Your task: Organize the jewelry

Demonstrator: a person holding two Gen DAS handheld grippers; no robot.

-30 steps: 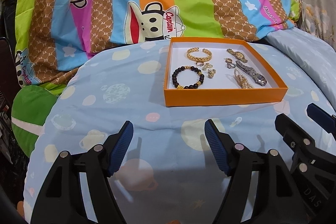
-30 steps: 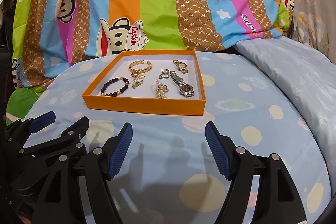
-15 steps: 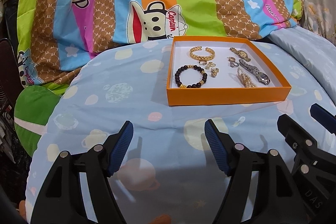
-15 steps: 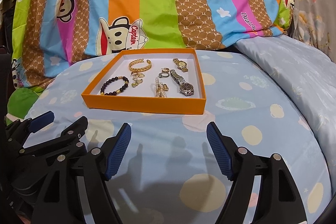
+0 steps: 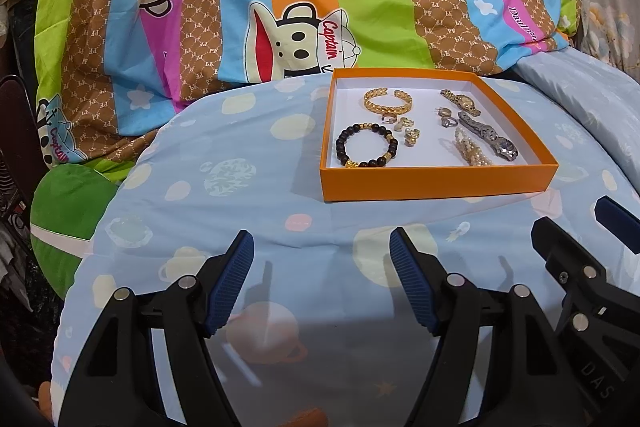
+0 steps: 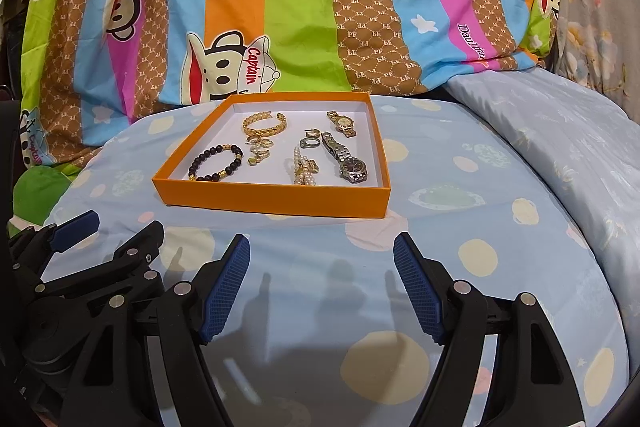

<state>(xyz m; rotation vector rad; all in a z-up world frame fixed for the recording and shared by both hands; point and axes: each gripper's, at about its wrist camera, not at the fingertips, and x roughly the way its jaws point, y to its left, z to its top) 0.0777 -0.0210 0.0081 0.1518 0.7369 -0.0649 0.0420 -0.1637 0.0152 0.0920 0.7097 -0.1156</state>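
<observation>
An orange box (image 6: 280, 201) of jewelry sits on a pale blue spotted bedsheet (image 6: 460, 227), holding a black beaded bracelet (image 6: 216, 163), a gold cuff (image 6: 265, 125), a pearl strand (image 6: 302, 169) and a silver watch (image 6: 346, 159). The left gripper (image 5: 322, 279) and right gripper (image 6: 322, 281) hover short of it, jaws spread wide, empty.

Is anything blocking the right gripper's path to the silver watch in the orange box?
Only the box's near wall. The open right gripper hovers short of it over bare sheet. The silver watch lies uncovered, with the pearl piece beside it.
</observation>
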